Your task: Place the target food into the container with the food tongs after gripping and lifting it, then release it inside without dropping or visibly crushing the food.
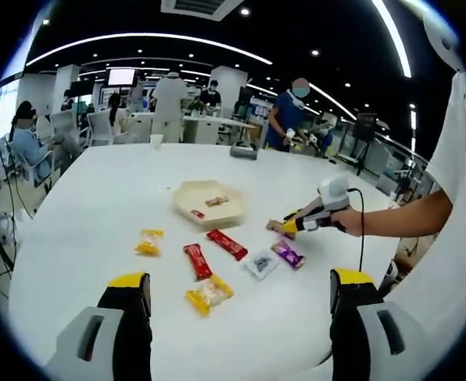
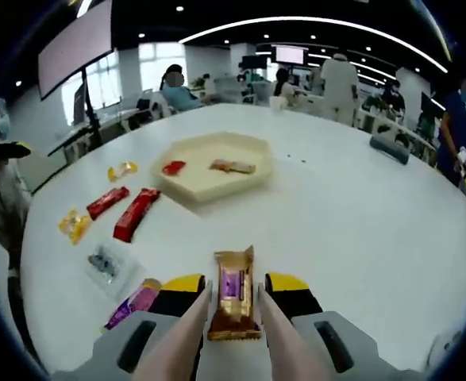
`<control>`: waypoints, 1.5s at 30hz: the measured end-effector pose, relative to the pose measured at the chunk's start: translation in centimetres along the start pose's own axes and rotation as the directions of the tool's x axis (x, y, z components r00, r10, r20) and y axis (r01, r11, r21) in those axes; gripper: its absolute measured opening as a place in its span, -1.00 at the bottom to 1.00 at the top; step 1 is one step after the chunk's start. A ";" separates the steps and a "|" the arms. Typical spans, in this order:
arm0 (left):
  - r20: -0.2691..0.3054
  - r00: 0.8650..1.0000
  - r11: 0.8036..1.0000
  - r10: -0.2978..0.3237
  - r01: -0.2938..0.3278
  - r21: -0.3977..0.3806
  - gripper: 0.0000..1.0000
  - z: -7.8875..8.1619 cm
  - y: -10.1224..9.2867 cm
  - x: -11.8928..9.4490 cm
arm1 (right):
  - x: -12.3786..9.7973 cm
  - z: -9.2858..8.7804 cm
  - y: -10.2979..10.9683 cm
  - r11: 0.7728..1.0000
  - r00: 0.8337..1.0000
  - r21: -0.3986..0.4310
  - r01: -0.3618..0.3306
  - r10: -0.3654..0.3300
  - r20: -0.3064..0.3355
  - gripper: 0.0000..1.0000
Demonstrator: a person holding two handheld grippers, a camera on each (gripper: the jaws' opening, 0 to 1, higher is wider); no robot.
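A gold-brown wrapped snack (image 2: 234, 305) sits pinched between the two pale blades of the food tongs (image 2: 191, 333). My right gripper (image 2: 234, 287) is shut on those tongs, with its yellow-tipped jaws pressing them from both sides. I cannot tell whether the snack is off the table. The beige hexagonal tray (image 2: 217, 190) lies ahead of it, holding a red piece (image 2: 173, 167) and a wrapped piece (image 2: 233, 166). In the left gripper view, the right gripper (image 1: 292, 226) with the brown snack (image 1: 276, 227) is to the right of the tray (image 1: 186, 208). My left gripper (image 1: 240, 298) is open and holds nothing.
Loose packets lie on the white round table (image 1: 98, 190): two red bars (image 1: 197, 260) (image 1: 227, 244), two yellow packets (image 1: 149, 242) (image 1: 209, 294), a clear one (image 1: 260, 263) and a purple one (image 1: 288, 254). A person's hand (image 1: 348, 218) holds the right gripper. People and desks stand beyond the table.
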State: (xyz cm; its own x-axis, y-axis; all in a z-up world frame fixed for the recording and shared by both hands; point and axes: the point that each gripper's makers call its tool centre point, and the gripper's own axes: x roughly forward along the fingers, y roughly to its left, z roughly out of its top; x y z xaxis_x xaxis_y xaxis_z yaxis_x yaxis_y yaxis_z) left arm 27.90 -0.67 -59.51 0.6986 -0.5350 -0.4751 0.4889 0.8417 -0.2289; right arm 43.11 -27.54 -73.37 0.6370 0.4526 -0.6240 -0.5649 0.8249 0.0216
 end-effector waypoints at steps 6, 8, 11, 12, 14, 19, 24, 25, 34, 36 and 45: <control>0.000 1.000 1.000 0.016 -0.016 -0.002 0.87 0.1 0.0 -0.1 | 0.1 -0.1 0.0 1.000 1.000 0.005 -0.009 0.009 0.008 -0.41; -0.003 1.000 1.000 0.017 -0.017 -0.001 0.87 0.0 -0.1 -0.1 | 0.1 -0.1 0.1 1.000 1.000 0.004 -0.010 0.010 0.010 -0.41; -0.006 1.000 1.000 0.014 -0.014 0.000 0.87 -0.2 -0.2 -0.2 | 0.0 -0.1 0.1 1.000 1.000 -0.004 -0.008 0.008 0.012 -0.41; -0.006 1.000 1.000 0.015 -0.015 0.000 0.87 -0.2 -0.2 -0.2 | 0.0 -0.1 0.2 1.000 1.000 -0.003 -0.005 0.005 0.015 -0.41; -0.001 1.000 1.000 0.018 -0.018 -0.002 0.86 -0.2 -0.2 -0.3 | 0.0 -0.1 0.2 1.000 1.000 -0.015 0.004 -0.004 0.021 -0.41; 0.000 1.000 1.000 0.028 -0.028 -0.011 0.86 -0.6 -0.1 -0.6 | 0.3 0.1 0.5 1.000 0.999 -0.027 0.000 0.001 0.039 -0.44; -0.003 0.999 0.999 0.032 -0.032 -0.017 0.86 -0.8 0.0 -1.0 | 0.4 0.2 0.0 0.997 0.998 0.067 0.037 -0.039 0.041 -0.58; -0.004 0.999 0.999 0.032 -0.032 -0.017 0.86 -0.8 0.0 -1.0 | 0.4 0.2 -0.2 0.996 0.998 0.081 0.044 -0.047 0.040 -0.58; 0.002 1.000 1.000 0.029 -0.029 -0.010 0.85 -0.4 0.3 -1.1 | 0.5 0.3 0.1 0.998 0.998 0.040 0.047 -0.048 0.035 -0.57; 0.002 1.000 1.000 0.024 -0.024 -0.006 0.84 -0.3 0.3 -1.2 | 0.4 0.2 0.1 0.998 0.998 0.041 0.049 -0.050 0.029 -0.57; 0.000 1.000 1.000 -0.012 0.012 0.013 0.83 0.0 1.0 -1.3 | -1.1 1.2 0.9 0.997 0.998 0.058 0.044 -0.046 0.045 -0.57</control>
State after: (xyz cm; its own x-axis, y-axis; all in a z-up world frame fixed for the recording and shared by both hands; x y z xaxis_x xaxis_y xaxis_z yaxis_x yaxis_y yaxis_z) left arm 27.47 0.83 -59.11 0.6925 -0.5448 -0.4728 0.5037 0.8344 -0.2238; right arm 42.49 -26.87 -71.68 0.6854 0.4286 -0.5887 -0.5051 0.8622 0.0396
